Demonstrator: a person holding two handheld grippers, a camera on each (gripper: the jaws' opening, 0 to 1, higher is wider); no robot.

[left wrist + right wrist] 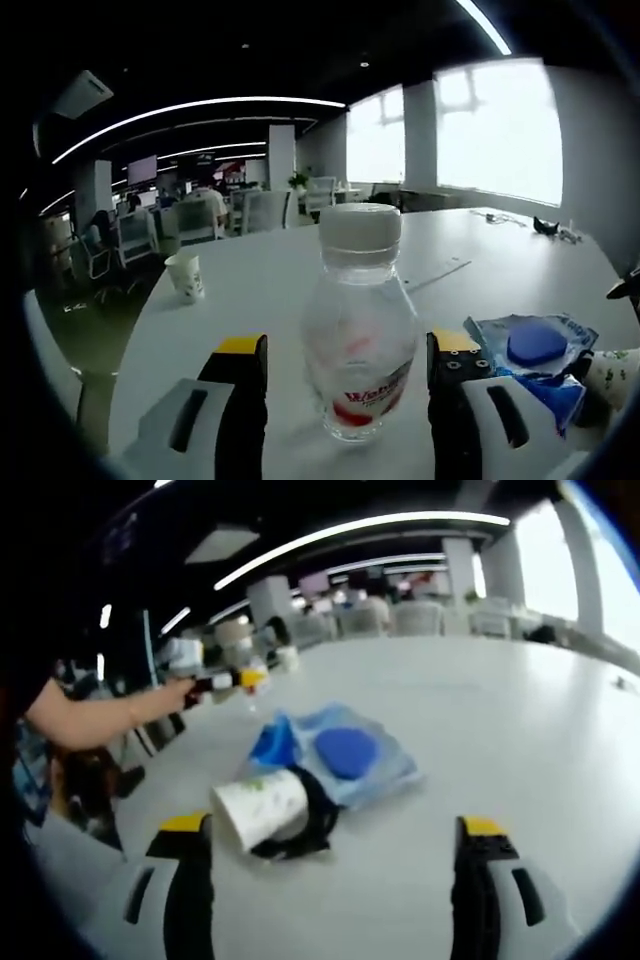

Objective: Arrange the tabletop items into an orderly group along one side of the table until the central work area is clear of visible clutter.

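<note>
Left gripper view: left gripper spread wide, yellow-tipped jaws standing either side of a clear water bottle without visibly touching it. Bottle upright on the white table, white cap on top, red-lettered label low on its body. Off to the left and farther back, a white paper cup upright, well apart from the bottle. To the right, just beyond the right-hand jaw, a blue packet lying flat with a darker blue oval on its face; at the far right edge, part of a tipped paper cup touching that packet. Small dark items far back near the table's right edge, too small to identify. Office desks, chairs and bright windows beyond. Right gripper view: right gripper likewise spread wide, nothing between the jaws, bare table ahead of them. Just beyond the left-hand jaw, the tipped paper cup lying on its side, resting against a black object that curls around its far end; what that object is cannot be told. Directly behind, touching or overlapping, the blue packet with its dark blue oval. Farther back at left, a person's forearm reaching in over the table, with the left gripper at its end, near the bottle, blurred there.
</note>
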